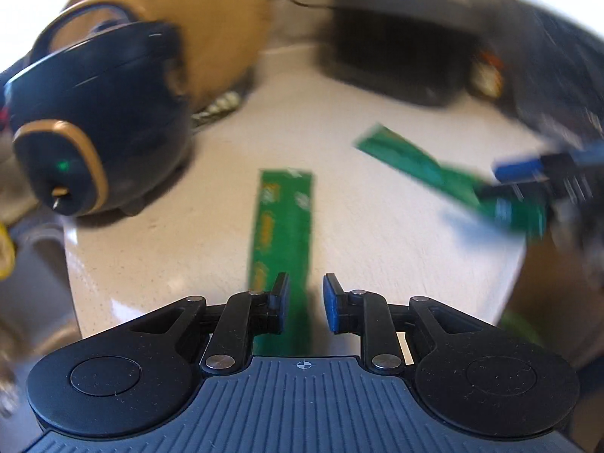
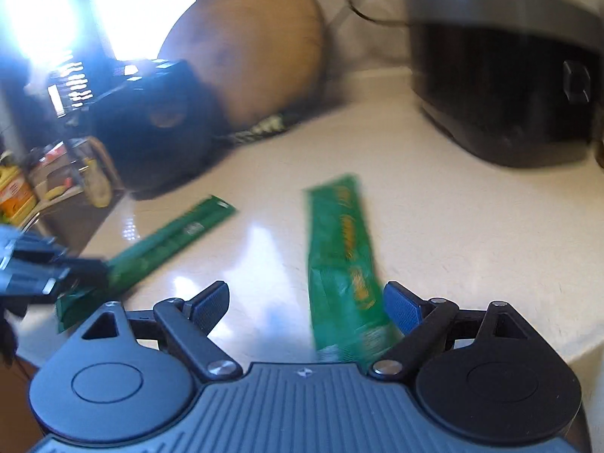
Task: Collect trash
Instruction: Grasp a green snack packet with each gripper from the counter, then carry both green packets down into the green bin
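Left wrist view, left to right: dark rounded appliance (image 1: 98, 120) with gold trim and a green light, glossy plastic; tan rounded bag (image 1: 211, 26) behind it; pale speckled counter (image 1: 181, 226), smooth and shiny; green wrapper (image 1: 283, 234), a long flat strip lying lengthwise, its near end running between the fingers of the left gripper (image 1: 305, 304), whose jaws stand narrowly apart and not pinching; second wrapper (image 1: 426, 170), same kind, angled, its far end at the blurred fingers of the right gripper (image 1: 528, 188); black box appliance (image 1: 407, 56) at the back. Right wrist view, left to right: left gripper at the near end of the first wrapper; second wrapper (image 2: 343, 264), crinkled printed foil, lying against the right-hand pad of the right gripper (image 2: 305, 302), jaws wide apart, holding nothing. Handling, as a judgement: both wrappers look very light, thin, limp and slick, apt to slide on the glossy counter or fold when nipped; best taken across the narrow width near an end, pads pressing close to the surface.
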